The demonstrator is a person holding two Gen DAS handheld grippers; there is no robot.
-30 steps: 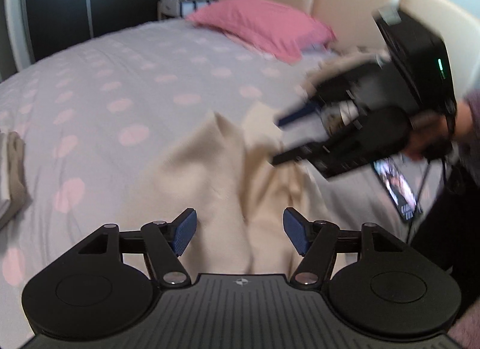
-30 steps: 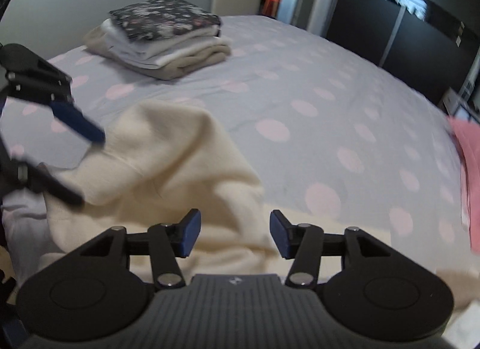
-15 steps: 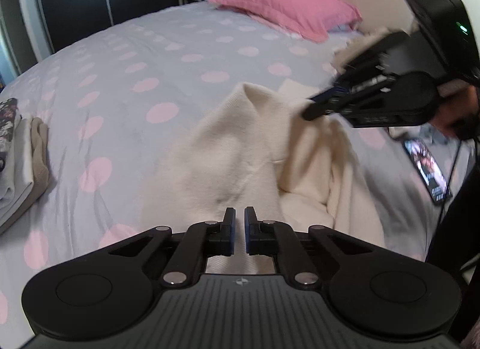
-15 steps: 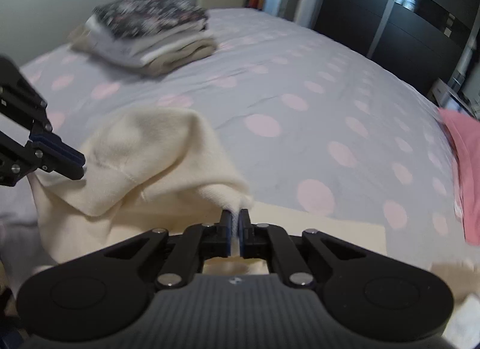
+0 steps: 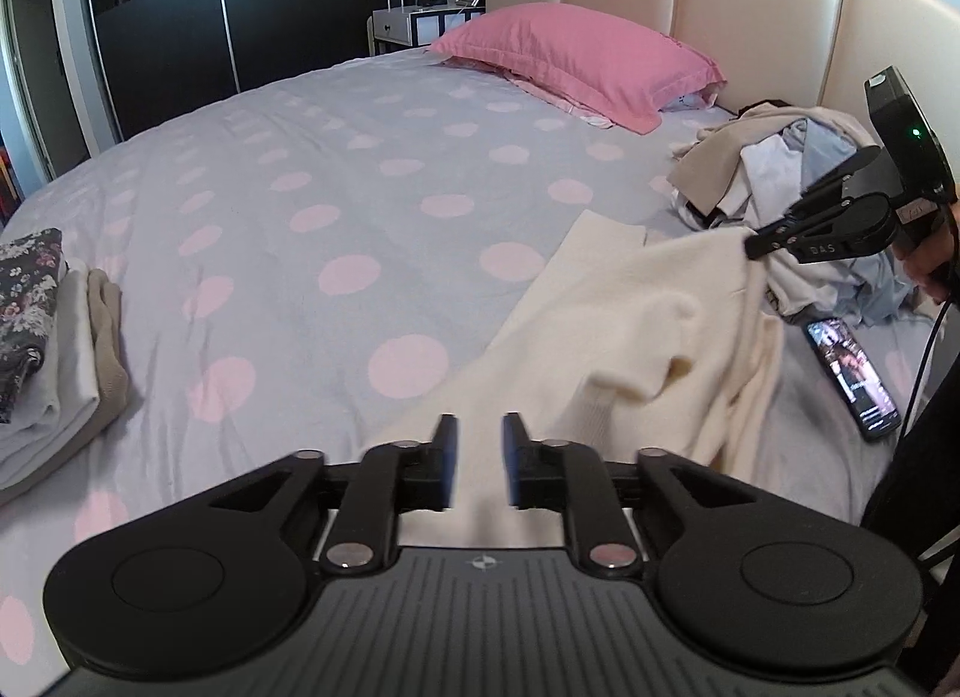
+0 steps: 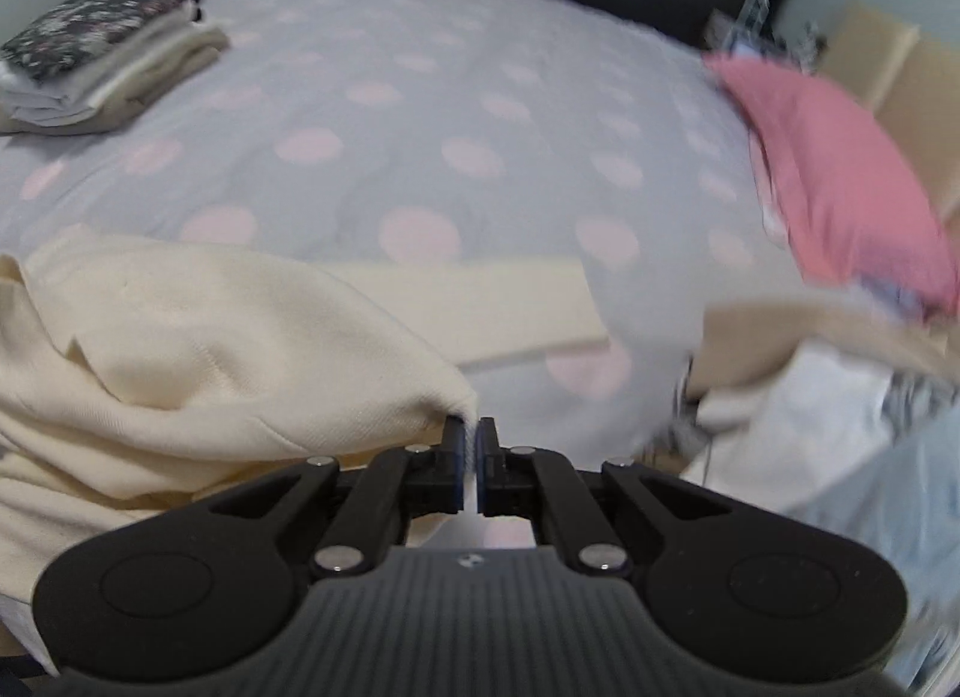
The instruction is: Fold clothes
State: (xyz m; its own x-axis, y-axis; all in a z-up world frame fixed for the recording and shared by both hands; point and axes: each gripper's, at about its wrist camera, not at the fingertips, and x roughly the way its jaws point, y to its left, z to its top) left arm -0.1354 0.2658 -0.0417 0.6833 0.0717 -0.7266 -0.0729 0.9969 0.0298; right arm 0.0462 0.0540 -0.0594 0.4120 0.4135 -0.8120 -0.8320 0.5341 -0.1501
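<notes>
- We hold the cream knitted sweater near the near right edge of the grey bedspread with pink dots; part of it lies flat, part hangs lifted.
- The right gripper has its jaws pressed together on a pinched corner of the sweater, raising that edge so the cloth drapes clear of the bed.
- The left gripper has its jaws a narrow gap apart with cream cloth lying between and below them; we cannot tell whether it grips the fabric.
- We judge that holding two separated edges keeps the garment spread under tension, which suits either laying it flat or turning one part over another.
- A stack of folded garments with a dark floral piece on top sits at the far left, apart from the working area.
- A loose heap of unfolded beige, white and blue clothes lies on the right, beside the pink pillow.
- A black phone with a lit screen lies just right of the sweater; trailing cloth could drag over it.
</notes>
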